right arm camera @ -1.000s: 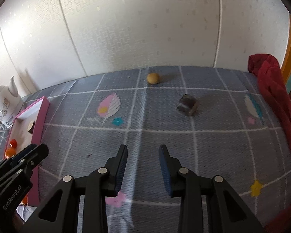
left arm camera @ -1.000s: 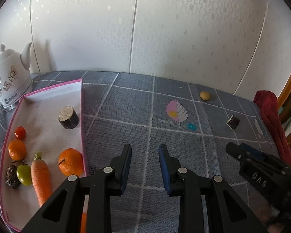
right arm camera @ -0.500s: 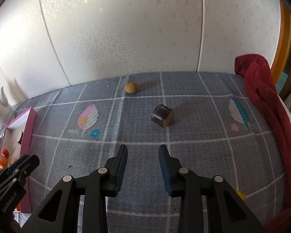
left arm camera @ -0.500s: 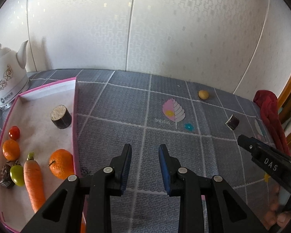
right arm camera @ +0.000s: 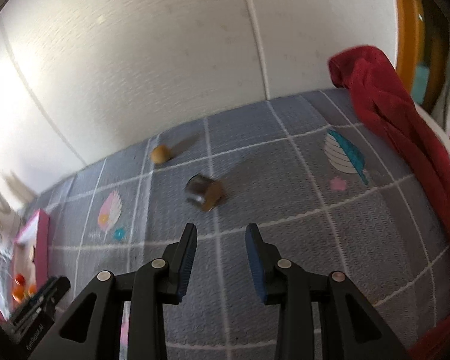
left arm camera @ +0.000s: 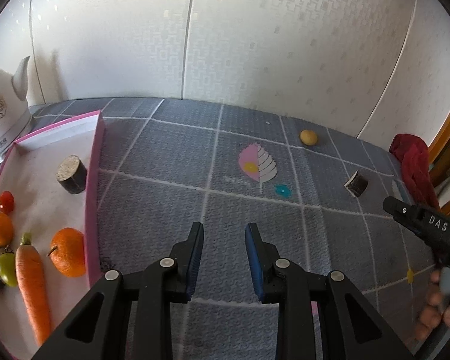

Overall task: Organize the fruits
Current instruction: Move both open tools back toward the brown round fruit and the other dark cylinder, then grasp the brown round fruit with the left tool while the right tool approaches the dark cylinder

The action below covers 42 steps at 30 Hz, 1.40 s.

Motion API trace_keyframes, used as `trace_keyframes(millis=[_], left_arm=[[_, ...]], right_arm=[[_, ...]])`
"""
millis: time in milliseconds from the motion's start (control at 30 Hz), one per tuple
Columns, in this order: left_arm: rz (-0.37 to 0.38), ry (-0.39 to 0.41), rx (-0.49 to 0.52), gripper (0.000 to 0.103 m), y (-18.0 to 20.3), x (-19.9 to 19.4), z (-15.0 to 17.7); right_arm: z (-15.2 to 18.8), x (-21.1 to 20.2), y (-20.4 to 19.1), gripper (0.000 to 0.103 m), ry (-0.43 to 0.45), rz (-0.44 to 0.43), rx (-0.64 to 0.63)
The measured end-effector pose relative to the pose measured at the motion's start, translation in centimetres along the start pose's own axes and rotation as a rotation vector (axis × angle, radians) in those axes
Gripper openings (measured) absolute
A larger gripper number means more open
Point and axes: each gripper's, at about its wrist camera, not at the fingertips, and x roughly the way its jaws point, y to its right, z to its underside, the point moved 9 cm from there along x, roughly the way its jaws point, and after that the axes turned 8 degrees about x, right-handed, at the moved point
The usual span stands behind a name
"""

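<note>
Hovering empty over the mat (right arm camera: 314, 240), right gripper (right arm camera: 221, 258) has a narrow gap, jaws just widened slightly. Brown cylinder (right arm camera: 205, 192) lies on its side ahead, axis diagonal, w/ yellow fruit (right arm camera: 160, 153) beyond. Left gripper (left arm camera: 224, 258) narrow, empty.

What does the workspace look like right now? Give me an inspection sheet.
Surface: grey checked mat with feather prints.
Job's things: pink-rimmed tray holds two oranges, a carrot, a red tomato, a green tomato and a dark cylinder; a small yellow fruit and a dark cut piece lie loose on the mat.
Clutter: red cloth, white kettle.
Grippers: left gripper shut to a narrow gap, empty; right gripper open, empty, facing the cut piece.
Cables: nothing seen.
Surroundings: white patterned wall, wooden frame.
</note>
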Motion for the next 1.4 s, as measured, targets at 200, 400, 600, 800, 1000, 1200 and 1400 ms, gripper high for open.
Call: trace_keyframes(millis=[200, 400, 600, 800, 1000, 1200, 1400], left_arm=[[0.025, -0.009, 0.016, 0.029, 1.3, 1.2, -0.4], [0.041, -0.008, 0.015, 0.029, 1.5, 2.1, -0.7], [0.048, -0.017, 0.008, 0.029, 1.2, 2.8, -0.9], [0.076, -0.002, 0.026, 0.029, 2.2, 3.0, -1.9], [0.108, 0.005, 0.044, 0.029, 4.2, 3.7, -3.0], [0.162, -0.039, 0.032, 0.029, 5.7, 5.9, -3.7], [0.177, -0.039, 0.053, 0.029, 6.9, 7.8, -5.6]], right_arm=[[-1.5, 1.5, 0.5, 0.037, -0.005, -0.03, 0.049], [-2.0, 2.3, -2.3, 0.038, 0.011, -0.077, 0.015], [-2.2, 4.2, -3.2, 0.039, -0.006, -0.04, -0.004], [-1.6, 6.2, -3.0, 0.028, -0.041, 0.017, -0.035], [-1.6, 5.3, -2.8, 0.012, -0.034, 0.025, -0.062], [-1.6, 4.8, -2.1, 0.01, -0.035, 0.017, -0.072], [-1.9, 5.0, -1.8, 0.009, -0.042, -0.001, -0.075]])
